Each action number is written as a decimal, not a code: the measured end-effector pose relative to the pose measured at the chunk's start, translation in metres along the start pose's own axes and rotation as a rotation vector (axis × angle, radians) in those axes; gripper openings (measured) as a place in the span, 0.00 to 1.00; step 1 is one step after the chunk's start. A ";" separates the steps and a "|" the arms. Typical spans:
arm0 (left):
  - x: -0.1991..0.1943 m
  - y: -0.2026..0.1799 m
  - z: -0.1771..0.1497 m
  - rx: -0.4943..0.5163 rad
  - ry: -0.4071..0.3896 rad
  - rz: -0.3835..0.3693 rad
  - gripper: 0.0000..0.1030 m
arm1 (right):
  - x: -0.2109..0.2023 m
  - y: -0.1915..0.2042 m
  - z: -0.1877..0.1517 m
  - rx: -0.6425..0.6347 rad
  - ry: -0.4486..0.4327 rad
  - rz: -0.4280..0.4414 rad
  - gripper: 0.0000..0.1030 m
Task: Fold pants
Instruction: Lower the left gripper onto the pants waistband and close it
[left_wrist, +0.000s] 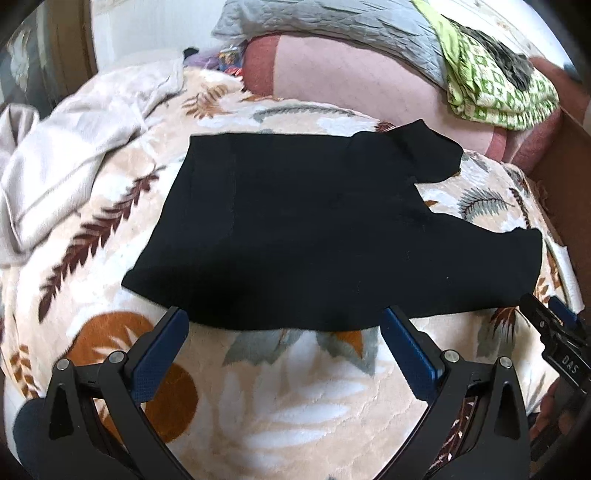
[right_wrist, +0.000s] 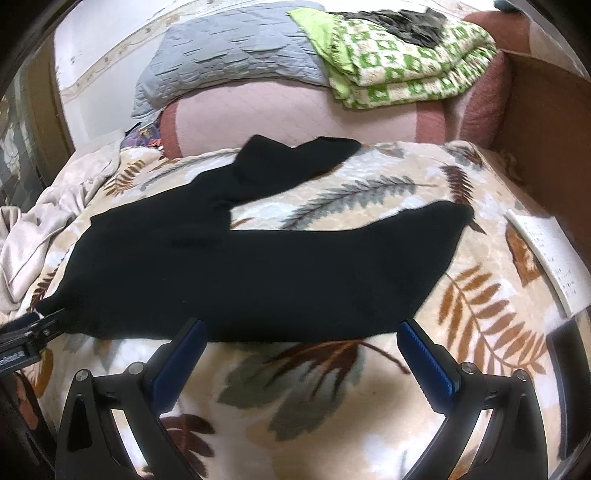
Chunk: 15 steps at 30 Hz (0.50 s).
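Black pants (left_wrist: 295, 229) lie flat on a leaf-patterned blanket (left_wrist: 288, 387), waistband to the left, two short legs spread apart to the right. They also show in the right wrist view (right_wrist: 236, 269). My left gripper (left_wrist: 284, 325) is open and empty, hovering at the pants' near edge. My right gripper (right_wrist: 303, 332) is open and empty, also at the near edge, toward the leg side. The right gripper shows at the right edge of the left wrist view (left_wrist: 554, 332); the left gripper shows at the left edge of the right wrist view (right_wrist: 33, 328).
A beige garment (left_wrist: 74, 155) lies crumpled to the left. A pink cushion (left_wrist: 351, 70), a grey quilt (left_wrist: 332, 26) and a green patterned blanket (left_wrist: 495, 85) sit behind. A brown bed board (right_wrist: 546, 122) stands at right, with a white paper (right_wrist: 554, 254) beside it.
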<state>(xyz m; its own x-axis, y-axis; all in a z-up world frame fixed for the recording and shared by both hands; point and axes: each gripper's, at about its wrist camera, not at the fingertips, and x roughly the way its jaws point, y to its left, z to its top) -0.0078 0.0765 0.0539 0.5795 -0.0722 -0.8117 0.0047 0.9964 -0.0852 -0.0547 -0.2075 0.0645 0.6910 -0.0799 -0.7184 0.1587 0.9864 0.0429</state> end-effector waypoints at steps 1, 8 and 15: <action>0.000 0.004 -0.002 -0.018 0.006 -0.004 1.00 | 0.001 -0.005 -0.001 0.014 0.003 -0.003 1.00; 0.023 0.032 -0.010 -0.198 0.074 0.010 1.00 | 0.015 -0.047 -0.007 0.135 0.044 -0.017 1.00; 0.043 0.021 -0.002 -0.226 0.069 0.074 1.00 | 0.042 -0.061 -0.006 0.182 0.088 -0.003 1.00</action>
<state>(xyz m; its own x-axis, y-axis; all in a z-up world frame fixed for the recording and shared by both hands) 0.0154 0.0947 0.0161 0.5149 -0.0100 -0.8572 -0.2224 0.9641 -0.1449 -0.0397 -0.2700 0.0274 0.6275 -0.0620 -0.7762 0.2912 0.9432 0.1600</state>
